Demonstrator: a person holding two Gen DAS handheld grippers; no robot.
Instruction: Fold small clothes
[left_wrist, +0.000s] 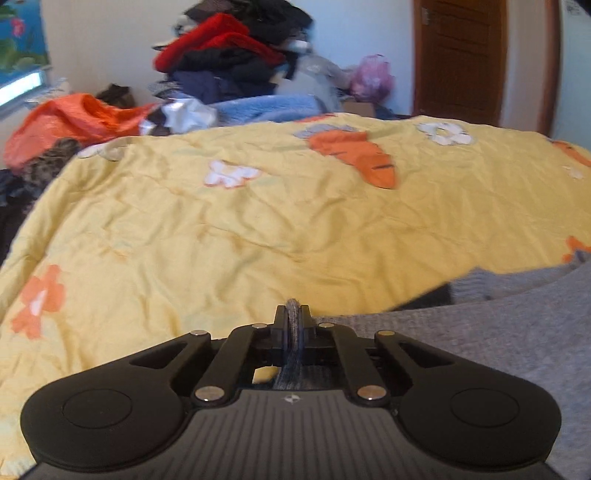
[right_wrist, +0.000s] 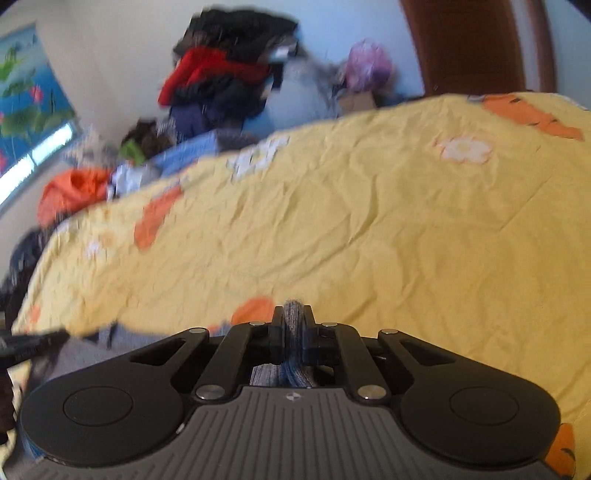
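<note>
Your left tool (left_wrist: 293, 314) is clenched on a bunched edge of the grey knit garment (left_wrist: 517, 332), which spreads to its right over the yellow quilt (left_wrist: 221, 229) on the bed. Your right tool (right_wrist: 293, 314) pinches another fold of the same grey knit between its fingers; the cloth trails off to its left, though motion blur makes that stretch hard to read. A pink bag (left_wrist: 371, 75) sits against the far wall, its contents not discernible. Beside it rises a heap of clothes (left_wrist: 225, 55), red, black and navy.
</note>
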